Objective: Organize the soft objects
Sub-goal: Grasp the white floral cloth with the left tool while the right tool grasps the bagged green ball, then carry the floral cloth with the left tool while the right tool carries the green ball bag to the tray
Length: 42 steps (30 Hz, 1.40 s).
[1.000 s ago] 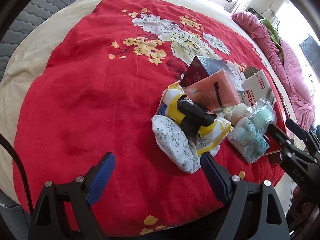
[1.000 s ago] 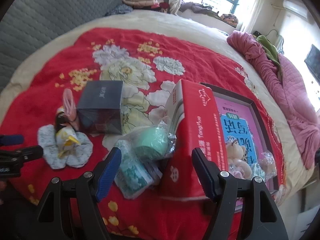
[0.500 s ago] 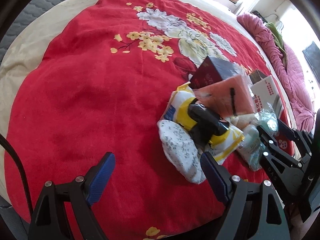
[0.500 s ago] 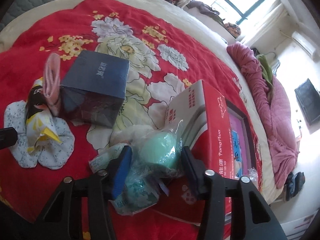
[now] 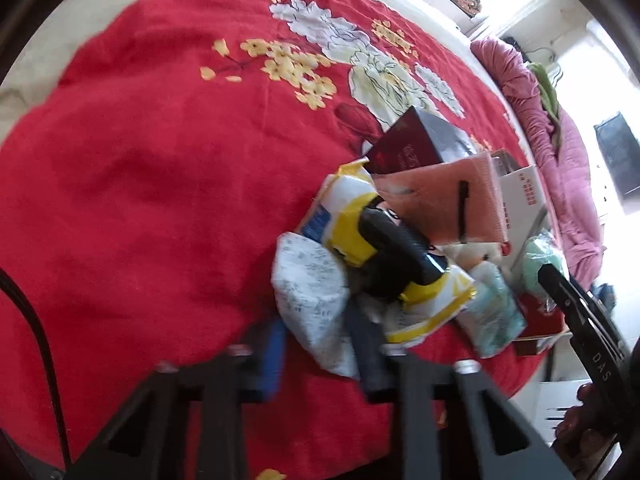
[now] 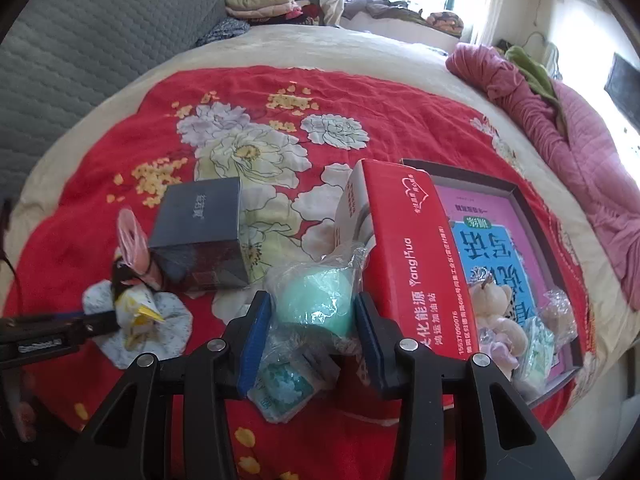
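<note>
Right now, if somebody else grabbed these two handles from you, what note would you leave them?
Left gripper: fingers closing on the white floral fabric pouch, lying by the yellow snack packet.
Right gripper: fingers closing around the mint-green ball in clear plastic wrap, beside the red cardboard box.
Done: a small plush bear and wrapped bits lie in the open dark tray.
Left: lift both, sort them; the pink pouch and teal packet wait.

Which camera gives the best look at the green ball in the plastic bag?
The right wrist view: the bagged green ball sits centered and sharp between the right hand-held gripper fingers. The left wrist view shows only a blurred sliver at the right edge.
</note>
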Each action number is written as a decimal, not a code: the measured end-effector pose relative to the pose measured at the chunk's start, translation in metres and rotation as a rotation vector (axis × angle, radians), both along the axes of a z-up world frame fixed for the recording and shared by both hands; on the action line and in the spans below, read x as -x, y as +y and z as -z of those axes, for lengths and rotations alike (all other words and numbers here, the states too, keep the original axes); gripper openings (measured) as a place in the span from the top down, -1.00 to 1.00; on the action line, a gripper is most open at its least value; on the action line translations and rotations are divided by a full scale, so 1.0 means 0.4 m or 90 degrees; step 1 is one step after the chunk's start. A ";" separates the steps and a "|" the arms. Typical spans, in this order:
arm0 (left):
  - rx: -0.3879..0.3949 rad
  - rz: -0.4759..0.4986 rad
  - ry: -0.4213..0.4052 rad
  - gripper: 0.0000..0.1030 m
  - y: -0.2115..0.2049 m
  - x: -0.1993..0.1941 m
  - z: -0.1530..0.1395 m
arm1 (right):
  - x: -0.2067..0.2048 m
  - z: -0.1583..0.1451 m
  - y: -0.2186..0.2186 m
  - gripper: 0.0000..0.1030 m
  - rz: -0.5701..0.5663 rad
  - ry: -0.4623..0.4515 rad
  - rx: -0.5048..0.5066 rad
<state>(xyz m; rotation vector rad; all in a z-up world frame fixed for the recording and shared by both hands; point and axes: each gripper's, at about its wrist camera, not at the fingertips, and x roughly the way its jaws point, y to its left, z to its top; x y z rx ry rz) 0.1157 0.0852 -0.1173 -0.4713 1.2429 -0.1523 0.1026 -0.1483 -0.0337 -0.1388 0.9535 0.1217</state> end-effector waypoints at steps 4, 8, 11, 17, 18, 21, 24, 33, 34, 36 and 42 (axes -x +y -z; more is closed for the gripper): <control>0.028 -0.001 -0.013 0.90 0.002 0.007 -0.005 | 0.014 -0.023 -0.023 0.14 0.008 -0.003 -0.045; 0.030 0.007 -0.030 0.92 -0.002 0.016 -0.022 | 0.022 -0.038 -0.040 0.14 0.013 -0.005 -0.079; 0.029 0.015 -0.051 0.92 -0.007 0.029 -0.045 | 0.031 -0.047 -0.045 0.14 0.014 -0.009 -0.083; 0.015 0.030 -0.084 0.92 -0.011 0.061 -0.098 | 0.048 -0.070 -0.052 0.14 0.014 -0.017 -0.092; 0.010 0.031 -0.090 0.92 -0.012 0.067 -0.108 | 0.051 -0.075 -0.054 0.14 0.014 -0.020 -0.095; -0.002 0.032 -0.100 0.92 -0.012 0.076 -0.132 | 0.060 -0.088 -0.059 0.14 0.013 -0.027 -0.101; -0.013 0.032 -0.116 0.92 -0.013 0.088 -0.158 | 0.067 -0.097 -0.065 0.14 0.014 -0.033 -0.108; -0.039 0.044 -0.175 0.92 -0.038 0.109 -0.258 | 0.093 -0.136 -0.090 0.14 0.018 -0.054 -0.126; -0.043 0.047 -0.180 0.92 -0.046 0.111 -0.268 | 0.095 -0.140 -0.093 0.14 0.017 -0.055 -0.130; -0.046 0.052 -0.191 0.92 -0.061 0.114 -0.288 | 0.100 -0.147 -0.097 0.14 0.020 -0.062 -0.131; -0.053 0.078 -0.219 0.92 -0.125 0.117 -0.344 | 0.112 -0.166 -0.115 0.14 0.024 -0.076 -0.143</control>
